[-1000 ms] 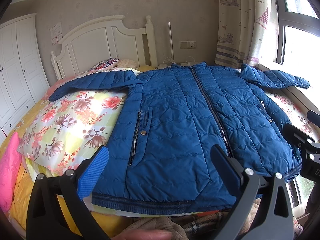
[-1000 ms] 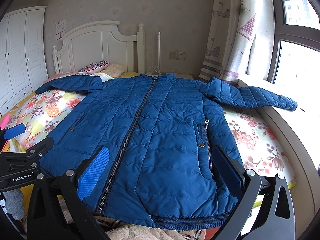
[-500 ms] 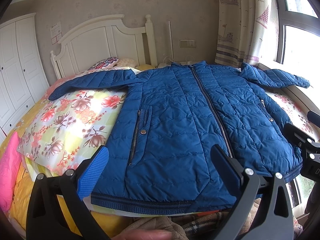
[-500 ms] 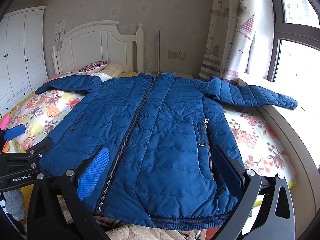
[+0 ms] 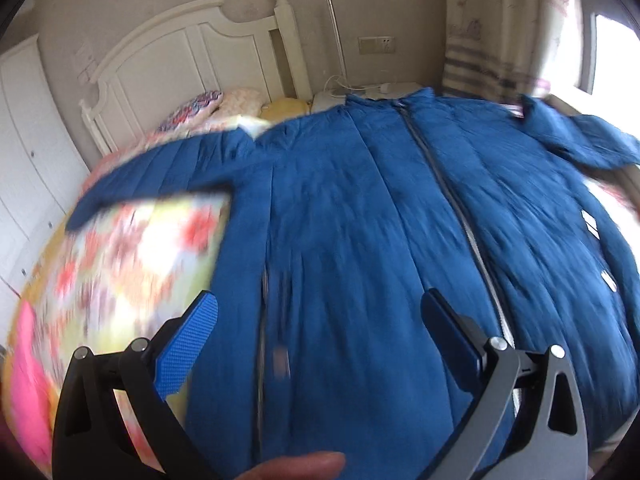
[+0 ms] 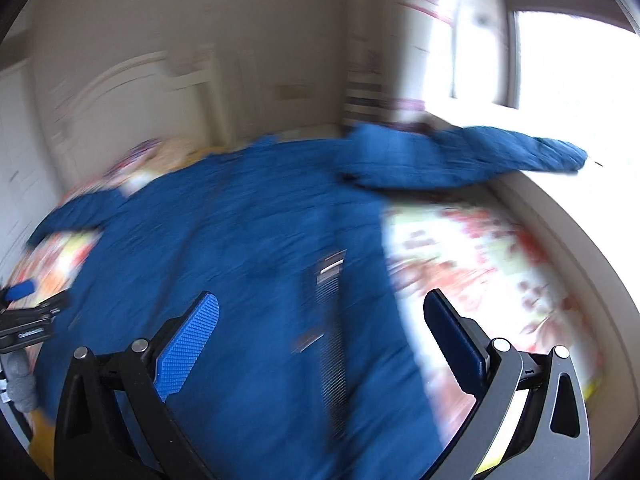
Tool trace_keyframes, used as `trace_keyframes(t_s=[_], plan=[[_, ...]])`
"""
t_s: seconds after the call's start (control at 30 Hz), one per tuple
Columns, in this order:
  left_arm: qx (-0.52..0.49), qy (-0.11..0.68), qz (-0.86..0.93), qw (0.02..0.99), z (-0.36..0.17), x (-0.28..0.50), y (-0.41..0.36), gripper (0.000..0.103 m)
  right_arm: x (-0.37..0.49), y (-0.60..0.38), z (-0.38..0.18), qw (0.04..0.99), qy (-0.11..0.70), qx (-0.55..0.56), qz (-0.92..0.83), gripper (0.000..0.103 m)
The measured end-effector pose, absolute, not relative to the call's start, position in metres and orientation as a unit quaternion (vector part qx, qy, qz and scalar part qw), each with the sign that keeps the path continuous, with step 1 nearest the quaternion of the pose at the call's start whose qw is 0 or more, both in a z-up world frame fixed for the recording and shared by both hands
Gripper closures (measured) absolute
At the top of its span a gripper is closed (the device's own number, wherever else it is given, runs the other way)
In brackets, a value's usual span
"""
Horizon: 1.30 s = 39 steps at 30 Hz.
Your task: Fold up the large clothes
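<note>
Blue padded jacket (image 5: 360,248) lies spread flat and zipped on the bed (image 6: 480,264), sleeves out to both sides. Left gripper (image 5: 318,320) hangs over its lower left front, fingers (image 5: 188,344) spread wide, gripping nothing. Right gripper (image 6: 320,320) sits above the jacket's right edge, fingers (image 6: 188,344) equally wide, empty. Both views are blurred.

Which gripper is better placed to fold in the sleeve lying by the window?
Right, probably. The right gripper hangs open over the jacket on the side of that sleeve. The left gripper, also open, sits nearer the other sleeve.
</note>
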<state>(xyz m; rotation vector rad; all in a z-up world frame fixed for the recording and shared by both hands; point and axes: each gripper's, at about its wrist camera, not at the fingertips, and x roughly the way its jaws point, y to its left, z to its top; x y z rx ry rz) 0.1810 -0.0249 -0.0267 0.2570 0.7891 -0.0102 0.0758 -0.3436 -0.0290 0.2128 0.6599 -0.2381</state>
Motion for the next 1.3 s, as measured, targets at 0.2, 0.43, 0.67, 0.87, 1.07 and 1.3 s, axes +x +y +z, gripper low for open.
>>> trace_keyframes(t_s=[0.2,0.43,0.67,0.87,1.07,1.3], plan=[[0.12,0.418,0.03,0.9,-0.051,0.321,-0.026,0.002,0.174,-0.463,-0.043,0.898,0.345,0.181,-0.206,0.005],[0.07,0.457,0.027,0.886,-0.095,0.376,-0.012,0.002,0.242,-0.536,-0.072,0.855,0.364,0.264,-0.257,0.006],[0.023,0.467,0.011,0.884,-0.099,0.38,0.001,0.002,0.244,-0.55,-0.071,0.856,0.323,0.29,-0.28,0.046],[0.021,0.473,0.006,0.881,-0.099,0.379,0.001,0.002,0.233,-0.526,-0.022,0.904,0.215,0.24,-0.279,0.085],[0.021,0.472,-0.016,0.881,-0.098,0.377,0.005,0.003,0.267,-0.395,0.058,0.974,0.154,0.077,-0.144,0.086],[-0.033,0.453,-0.033,0.89,-0.092,0.372,0.022,0.008,0.318,-0.191,0.01,0.952,0.27,-0.131,0.056,0.086]])
